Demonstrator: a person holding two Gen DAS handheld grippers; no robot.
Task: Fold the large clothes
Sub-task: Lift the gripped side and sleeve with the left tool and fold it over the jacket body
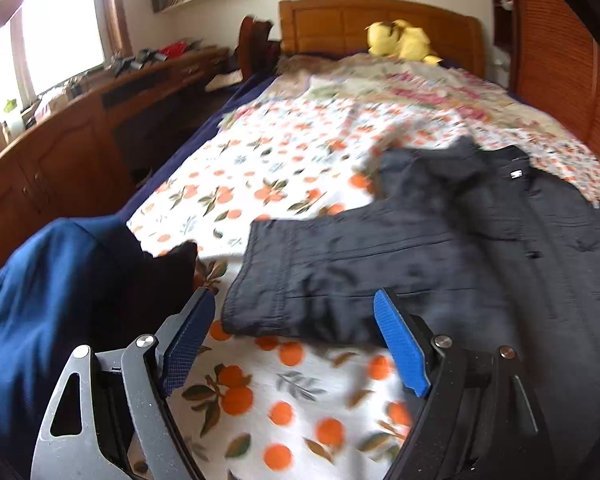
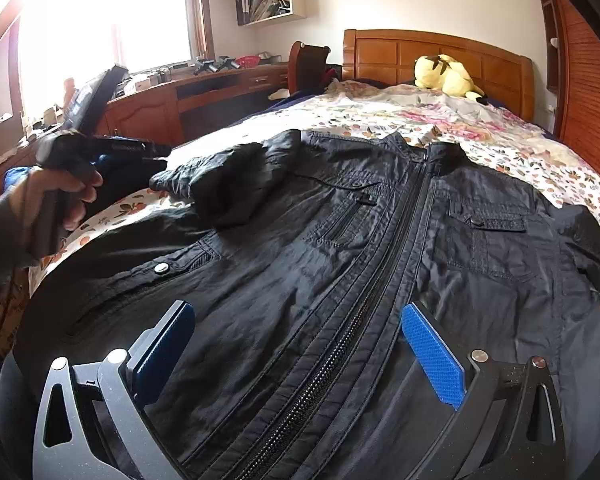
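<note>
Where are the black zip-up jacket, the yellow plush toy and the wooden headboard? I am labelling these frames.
Black zip-up jacket [image 2: 380,248]: right wrist view, on the front panel beside the zip.
Yellow plush toy [image 2: 446,72]: right wrist view, on its body.
Wooden headboard [image 1: 340,28]: left wrist view, on a front panel.

a home bedroom: wooden bed [image 2: 436,54], floral bedspread [image 1: 284,168], plush toy [image 2: 448,74], desk [image 2: 204,92] under a window [image 2: 100,16].
</note>
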